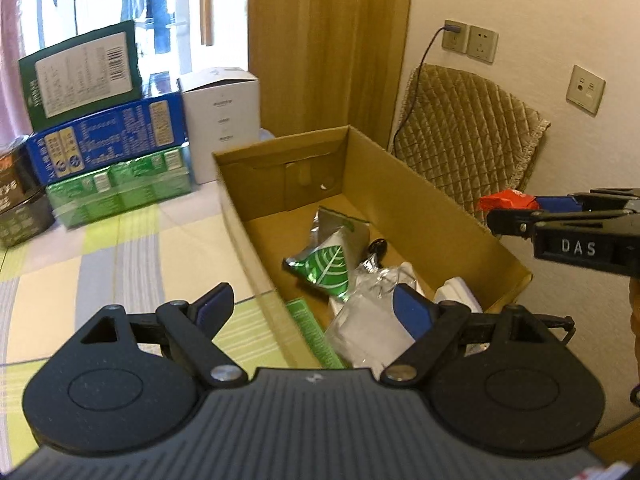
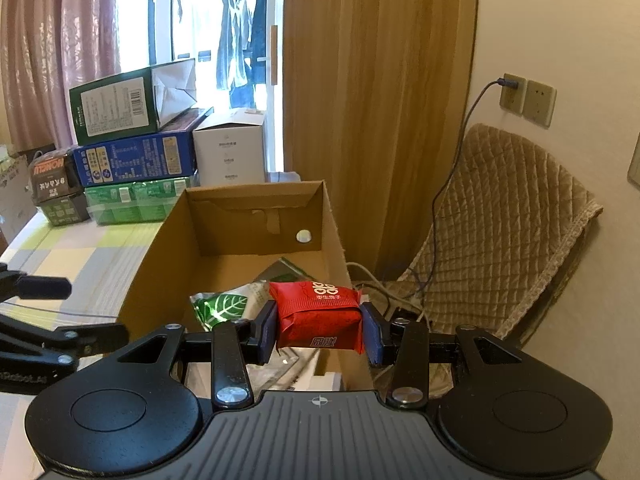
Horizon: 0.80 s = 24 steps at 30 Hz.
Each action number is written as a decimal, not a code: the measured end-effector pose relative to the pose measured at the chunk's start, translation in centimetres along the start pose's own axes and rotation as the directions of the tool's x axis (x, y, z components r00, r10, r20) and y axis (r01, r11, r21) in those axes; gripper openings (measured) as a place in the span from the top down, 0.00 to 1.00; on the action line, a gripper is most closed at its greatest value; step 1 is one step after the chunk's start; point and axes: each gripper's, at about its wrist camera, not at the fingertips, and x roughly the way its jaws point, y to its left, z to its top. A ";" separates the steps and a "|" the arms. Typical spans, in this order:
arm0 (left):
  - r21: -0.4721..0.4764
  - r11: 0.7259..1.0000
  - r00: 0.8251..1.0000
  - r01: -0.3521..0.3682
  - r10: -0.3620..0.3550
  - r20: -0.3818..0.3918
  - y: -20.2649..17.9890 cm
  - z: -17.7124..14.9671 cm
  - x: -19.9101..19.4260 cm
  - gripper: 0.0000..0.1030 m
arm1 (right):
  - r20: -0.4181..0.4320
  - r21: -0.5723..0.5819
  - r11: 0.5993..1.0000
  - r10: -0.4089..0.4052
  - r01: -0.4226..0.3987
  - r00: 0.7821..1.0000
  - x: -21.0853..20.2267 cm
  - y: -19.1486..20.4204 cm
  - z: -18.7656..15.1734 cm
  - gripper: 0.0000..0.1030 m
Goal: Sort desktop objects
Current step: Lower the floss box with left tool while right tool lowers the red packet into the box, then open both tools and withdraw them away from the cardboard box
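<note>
The cardboard box (image 2: 256, 216) sits on the table (image 2: 80, 256) straight ahead of the right gripper (image 2: 319, 330), whose snack packet (image 2: 318, 314) hangs over the box's near right wall. A leaf-print pouch (image 2: 220, 306) lies inside, left of that gripper. The left gripper (image 1: 316, 312) hovers over the box's near left corner. Stacked cartons (image 2: 132, 160) stand beyond, to the left; a padded chair (image 2: 508, 216) stands right.

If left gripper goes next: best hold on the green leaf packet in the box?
Grip the green leaf packet across its flat faces at the upper, silver end, coming from above. It lies tilted against other wrappers in the cardboard box, walls closing off side approaches. Left gripper is open, hovering at the near end.
</note>
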 end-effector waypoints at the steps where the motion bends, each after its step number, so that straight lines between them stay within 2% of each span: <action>1: -0.001 1.000 1.000 -0.002 0.002 0.000 0.1 -0.2 -0.2 0.19 | -0.001 0.001 1.000 0.005 -0.005 1.000 0.0 0.1 0.0 0.61; 8: -0.023 1.000 1.000 -0.005 0.005 -0.001 0.7 -0.9 -0.9 0.19 | -0.006 0.027 0.999 0.041 -0.040 0.999 0.7 0.6 0.5 0.61; 10: -0.028 1.000 1.000 -0.004 0.004 0.000 0.8 -1.1 -1.0 0.19 | 0.001 0.060 0.995 0.083 -0.083 0.997 1.2 0.2 0.9 0.50; 11: -0.032 0.999 1.000 -0.004 0.004 -0.001 0.9 -1.1 -1.0 0.19 | 0.005 0.082 0.992 0.095 -0.096 0.995 1.5 0.0 1.1 0.32; 12: -0.034 0.999 1.000 -0.003 0.003 -0.003 1.0 -1.2 -1.1 0.19 | 0.010 0.099 0.991 0.093 -0.094 0.996 1.5 -0.2 1.4 0.25; 16: -0.048 0.999 1.000 -0.008 0.007 -0.008 1.3 -1.7 -1.4 0.19 | 0.034 0.104 0.992 0.073 -0.076 0.997 0.6 -0.5 1.9 0.25; 20: -0.076 0.997 1.000 -0.006 0.006 -0.006 1.5 -2.2 -2.2 0.18 | 0.031 0.124 0.991 0.056 -0.059 0.998 -0.6 -0.8 1.1 0.24; 24: -0.089 0.996 1.000 -0.008 0.008 -0.002 1.1 -2.8 -3.4 0.12 | 0.016 0.147 0.988 0.055 -0.057 0.998 -2.2 -0.9 -0.4 0.21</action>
